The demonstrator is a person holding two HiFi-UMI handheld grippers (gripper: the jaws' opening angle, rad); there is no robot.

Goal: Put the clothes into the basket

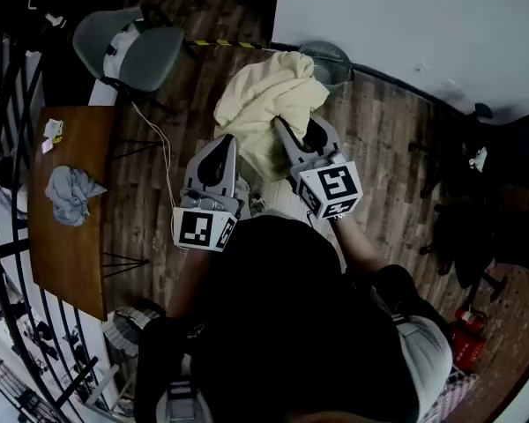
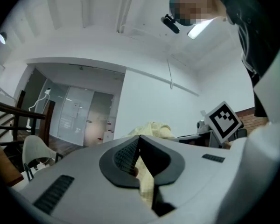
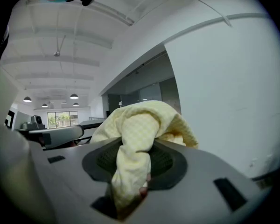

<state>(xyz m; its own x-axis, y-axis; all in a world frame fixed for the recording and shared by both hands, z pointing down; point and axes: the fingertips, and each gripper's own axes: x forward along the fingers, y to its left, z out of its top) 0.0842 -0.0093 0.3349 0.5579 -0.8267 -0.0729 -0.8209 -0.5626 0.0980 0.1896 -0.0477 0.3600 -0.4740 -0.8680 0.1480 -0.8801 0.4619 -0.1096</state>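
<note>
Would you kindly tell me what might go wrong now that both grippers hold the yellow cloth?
The left gripper pinches only a thin edge of the yellow cloth, so that side could slip free. The cloth bunches wide between it and the right gripper and hides part of the grey basket, so it may drape over the rim.

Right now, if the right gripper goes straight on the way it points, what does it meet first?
The yellow cloth bunched ahead of the right gripper, which grips it. Beyond that, probably the white wall near its corner. The basket seems lower and off to one side; depth is unclear.
</note>
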